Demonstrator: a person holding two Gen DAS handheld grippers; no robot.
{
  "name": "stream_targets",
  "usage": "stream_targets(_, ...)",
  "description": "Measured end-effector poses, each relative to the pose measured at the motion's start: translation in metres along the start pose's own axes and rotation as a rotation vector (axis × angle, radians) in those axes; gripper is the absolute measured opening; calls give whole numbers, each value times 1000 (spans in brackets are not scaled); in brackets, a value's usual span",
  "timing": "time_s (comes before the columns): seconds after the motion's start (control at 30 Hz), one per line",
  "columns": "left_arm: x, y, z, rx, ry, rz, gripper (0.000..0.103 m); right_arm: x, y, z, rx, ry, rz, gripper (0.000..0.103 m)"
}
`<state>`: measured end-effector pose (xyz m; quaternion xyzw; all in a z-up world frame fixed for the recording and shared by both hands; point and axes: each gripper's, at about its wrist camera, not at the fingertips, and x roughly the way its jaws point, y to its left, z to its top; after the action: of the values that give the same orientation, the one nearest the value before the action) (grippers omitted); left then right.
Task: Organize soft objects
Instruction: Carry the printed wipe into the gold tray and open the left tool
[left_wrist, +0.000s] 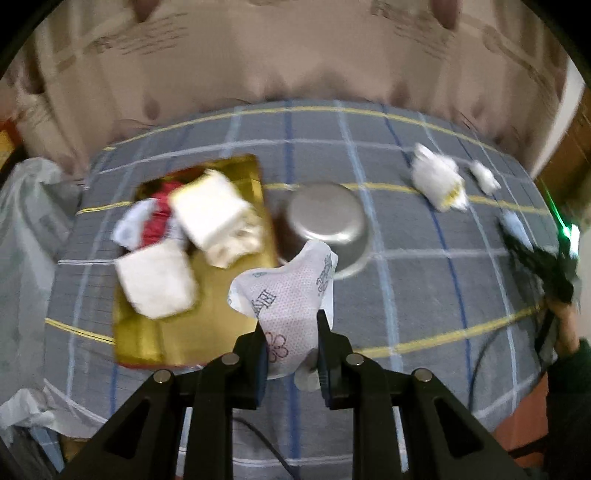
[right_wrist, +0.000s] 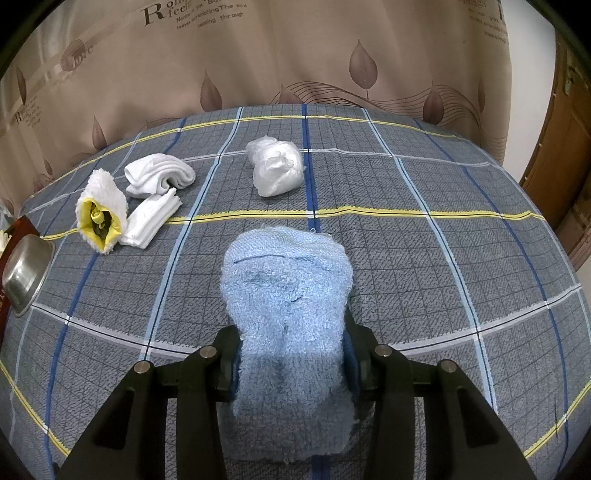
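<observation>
Well, nearest on my left view sits the shallow gold rectangular tray (left_wrist: 140, 343), holding two folded white cloth bundles (left_wrist: 157, 282), a red garment (left_wrist: 157, 225) and other white pieces. Just beside it, an upturned round steel bowl (left_wrist: 328, 221) rests on the grey plaid bedcover (left_wrist: 443, 295). My left gripper (left_wrist: 291, 332) pinches a white dotted cloth with printed flowers (left_wrist: 286, 291) above the tray's edge. My right gripper (right_wrist: 291, 332) is clamped on a pale blue terry towel (right_wrist: 288, 288); beyond lie white rolled socks (right_wrist: 159, 173) and a crumpled clear plastic bag (right_wrist: 277, 166).
</observation>
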<state>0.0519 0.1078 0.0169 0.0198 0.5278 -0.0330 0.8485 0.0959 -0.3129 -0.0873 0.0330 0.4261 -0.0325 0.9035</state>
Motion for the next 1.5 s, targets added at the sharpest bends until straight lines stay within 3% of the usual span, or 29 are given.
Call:
stream_targets(0.23, 3, 63, 34, -105, -36, 90, 22, 0, 0, 0, -1, 0, -1, 40)
stream_targets(0.57, 51, 118, 77, -217, 1, 83, 22, 0, 0, 0, -2, 0, -1, 40)
stream_targets(0.73, 65, 123, 90, -222, -2, 85, 26, 0, 0, 0, -1, 0, -1, 40)
stream_targets(0.87, 74, 126, 96, -234, 9, 99, 46, 0, 1, 0, -2, 1, -1, 40)
stream_targets(1.0, 79, 132, 98, -250, 28, 102, 55, 0, 1, 0, -3, 1, -1, 40)
stream_targets(1.23, 68, 136, 95, -256, 15, 71, 55, 1, 0, 0, -7, 1, -4, 41)
stream_targets(1.5, 38, 115, 79, -190, -41, 105, 55, 1, -2, 0, -11, 2, -7, 41)
